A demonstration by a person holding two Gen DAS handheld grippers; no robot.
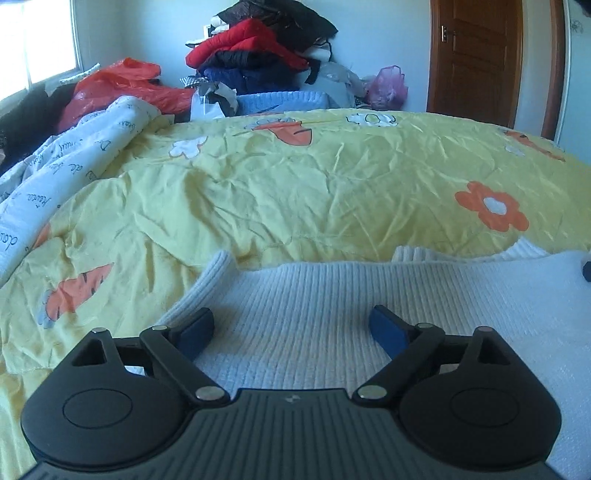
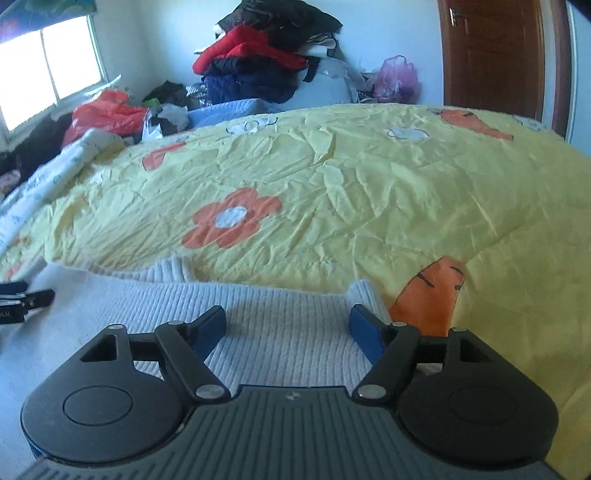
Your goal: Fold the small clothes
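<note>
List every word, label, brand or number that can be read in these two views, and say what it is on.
White quilt: dark cursive script in rows; letters show but are too distorted and tilted to read as words.
Left gripper body: a small pale emblem, no legible text.
Right gripper body: a small round emblem, no legible text.
Nothing else bears writing.

Bedroom interior: bed under a yellow flower-and-carrot quilt [image 1: 295,177], daylit window [image 2: 48,74] at left, pale walls [image 1: 369,33], brown wooden door [image 1: 476,55], heaped clothes [image 1: 258,48] behind.
</note>
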